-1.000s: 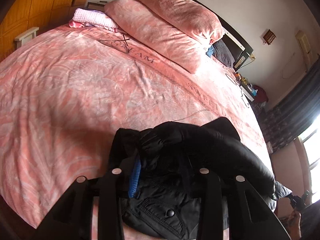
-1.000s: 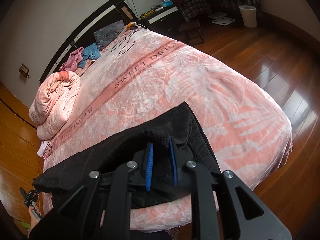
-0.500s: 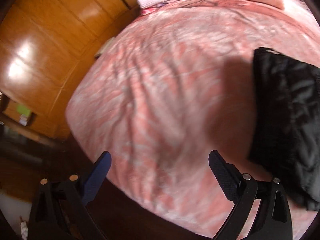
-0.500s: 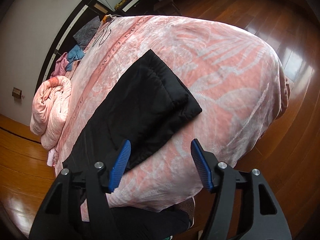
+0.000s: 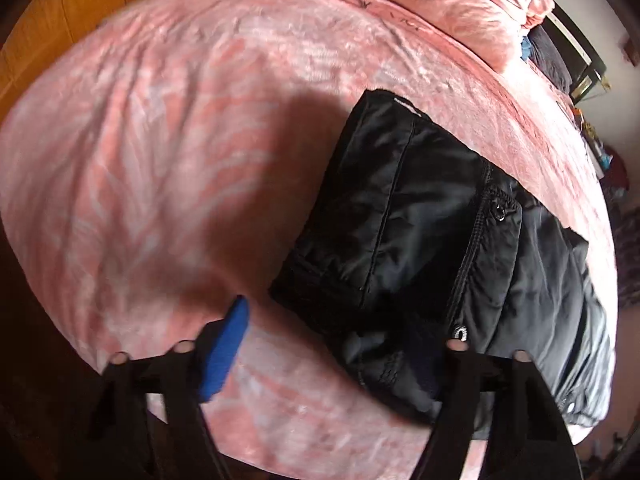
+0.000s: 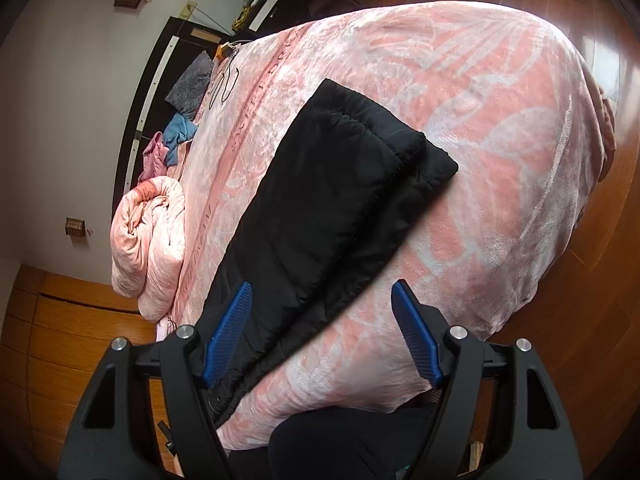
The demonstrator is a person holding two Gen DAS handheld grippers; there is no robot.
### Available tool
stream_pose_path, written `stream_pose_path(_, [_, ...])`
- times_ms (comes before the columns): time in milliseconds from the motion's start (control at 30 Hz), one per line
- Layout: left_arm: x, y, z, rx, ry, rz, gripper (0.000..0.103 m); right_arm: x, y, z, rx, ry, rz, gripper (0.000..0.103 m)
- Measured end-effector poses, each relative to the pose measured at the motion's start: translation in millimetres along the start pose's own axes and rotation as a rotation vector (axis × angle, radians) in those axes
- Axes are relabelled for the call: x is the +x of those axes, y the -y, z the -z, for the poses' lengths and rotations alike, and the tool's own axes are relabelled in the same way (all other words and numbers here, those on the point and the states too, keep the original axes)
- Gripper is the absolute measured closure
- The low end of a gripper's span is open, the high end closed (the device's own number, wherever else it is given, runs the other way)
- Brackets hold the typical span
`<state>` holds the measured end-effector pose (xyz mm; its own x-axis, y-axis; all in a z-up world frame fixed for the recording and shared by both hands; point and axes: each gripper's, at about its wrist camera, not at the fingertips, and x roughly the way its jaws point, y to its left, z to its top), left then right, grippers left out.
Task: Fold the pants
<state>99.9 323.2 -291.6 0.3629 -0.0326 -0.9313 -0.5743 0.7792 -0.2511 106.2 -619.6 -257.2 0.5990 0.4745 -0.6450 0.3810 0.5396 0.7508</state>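
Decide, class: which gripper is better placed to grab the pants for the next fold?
Probably the left gripper: open, its fingers straddle the waist end of the pants. The right gripper, also open, hovers over the leg's side edge.

Black quilted pants (image 6: 336,184) of faint-sheened cloth on plush pink blanket (image 6: 500,128); glossy wood floor (image 6: 600,272).
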Motion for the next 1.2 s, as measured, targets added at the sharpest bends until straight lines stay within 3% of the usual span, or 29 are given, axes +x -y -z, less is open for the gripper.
stream_pose_path(133, [-1.0, 11.1, -7.9, 0.001, -0.021, -0.048, 0.059, -8.6, 4.7, -13.4, 0.047, 0.06, -0.004, 0.029])
stream_pose_path(300, [0.5, 2.4, -11.4, -0.038, -0.051, -0.013, 0.06, 7.1, 12.7, -27.6, 0.103, 0.068, -0.013, 0.029])
stream_pose_path(467, [2.6, 8.1, -13.9, -0.014, -0.047, -0.066, 0.06, 35.9, 24.5, -43.9, 0.157, 0.066, 0.02, 0.041])
stream_pose_path(500, [2.2, 9.4, -15.1, -0.017, -0.048, -0.069, 0.062, 39.9, 26.1, -47.8, 0.165, 0.065, 0.03, 0.056])
stream_pose_path(533, [1.6, 10.5, -17.6, -0.018, -0.048, -0.071, 0.063, 43.1, 26.7, -50.8, 0.17, 0.058, 0.048, 0.084])
stream_pose_path(567, [0.0, 11.9, -19.4, -0.015, -0.048, -0.073, 0.066, 44.2, 25.4, -52.2, 0.166, 0.054, 0.069, 0.097])
stream_pose_path(700, [-12.9, 13.4, -24.4, -0.007, -0.047, -0.068, 0.074, 30.2, 0.1, -46.5, 0.059, 0.086, 0.087, 0.099])
stream_pose_path(1200, [-1.6, 3.0, -20.9, -0.033, -0.085, -0.046, 0.074, 34.8, 31.1, -35.0, 0.096, 0.068, 0.144, 0.099])
